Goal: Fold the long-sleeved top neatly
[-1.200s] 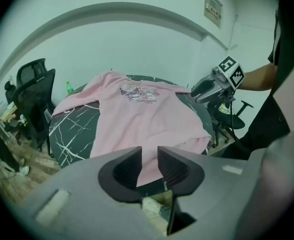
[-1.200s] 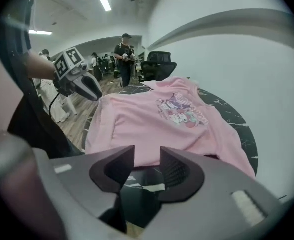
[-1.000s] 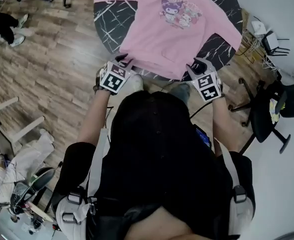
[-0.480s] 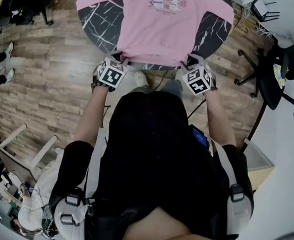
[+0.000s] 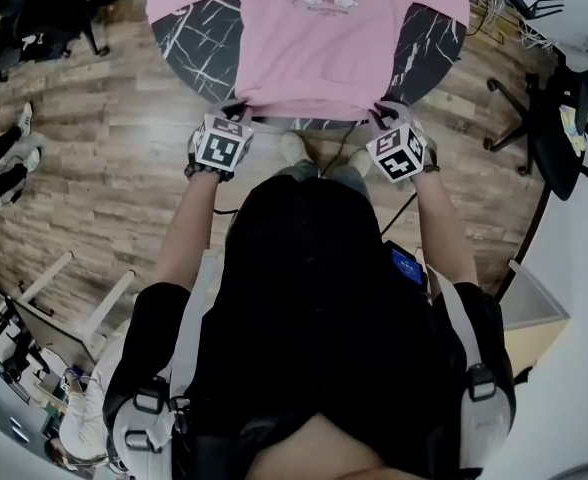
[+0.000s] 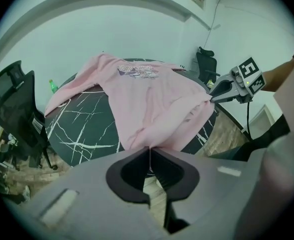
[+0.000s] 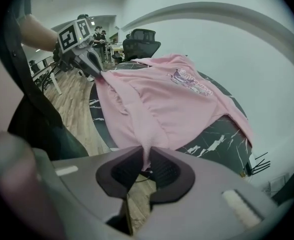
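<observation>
I have barely started: the pink long-sleeved top with a cartoon print (image 5: 319, 58) lies spread face up on the round black marble-patterned table (image 5: 189, 38), with its sleeves out to the left and right and no fold made yet. Its hem sits at the near edge. My left gripper (image 5: 240, 116) is clenched on the hem's left corner. My right gripper (image 5: 382, 116) has just been closing and pinches the right corner. The cloth looks soft and slightly rumpled near the hem.
</observation>
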### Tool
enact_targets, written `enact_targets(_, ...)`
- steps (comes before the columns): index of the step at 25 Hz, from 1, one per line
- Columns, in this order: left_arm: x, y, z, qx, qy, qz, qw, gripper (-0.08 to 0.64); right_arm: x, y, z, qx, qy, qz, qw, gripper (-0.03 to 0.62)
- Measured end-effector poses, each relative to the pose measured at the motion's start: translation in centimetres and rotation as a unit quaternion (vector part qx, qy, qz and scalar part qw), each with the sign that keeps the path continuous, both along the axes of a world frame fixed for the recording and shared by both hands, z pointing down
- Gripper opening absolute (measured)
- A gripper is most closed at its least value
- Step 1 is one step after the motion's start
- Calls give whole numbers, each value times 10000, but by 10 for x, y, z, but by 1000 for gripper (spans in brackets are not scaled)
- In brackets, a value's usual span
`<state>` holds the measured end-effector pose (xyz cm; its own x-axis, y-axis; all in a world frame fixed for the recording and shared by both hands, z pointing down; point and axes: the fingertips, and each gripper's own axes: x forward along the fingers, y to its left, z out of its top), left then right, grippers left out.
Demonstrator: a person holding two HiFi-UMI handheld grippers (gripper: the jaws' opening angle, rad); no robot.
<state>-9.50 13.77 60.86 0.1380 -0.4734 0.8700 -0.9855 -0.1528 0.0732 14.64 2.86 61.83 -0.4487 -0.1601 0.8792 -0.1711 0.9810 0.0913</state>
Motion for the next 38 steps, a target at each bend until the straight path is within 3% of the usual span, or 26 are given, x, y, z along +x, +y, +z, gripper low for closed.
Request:
enact_targets(12,4,7,-19,344,-234,445,9981,15,22,4,-48,280,-855,748,9931,17)
enact_targets(19,18,25,-20,254,-451,733,9960,14,41,17,-38,429,-563,484,9963,15)
enact_targets(22,21,30,-19,226,-369,624,9971,15,49,22,-28,413,-362,307,9980,15)
enact_targets(30,35,41,-2,33,-209,621,9978,19,53,25,-23,107,-385,315,9987,18)
enact_targets(31,37,40,0,-7,-145,670,9976,40,52,28,-23,7,-399,283,9988,36)
enact_targets(33,42,39,1,-82,76,698,9975,122,45,30,-27,-165,-480,179,9985,129)
enact_targets(38,47,28,-17,145,662,460,9966,169,29,20,-46,-213,-718,151,9971,156)
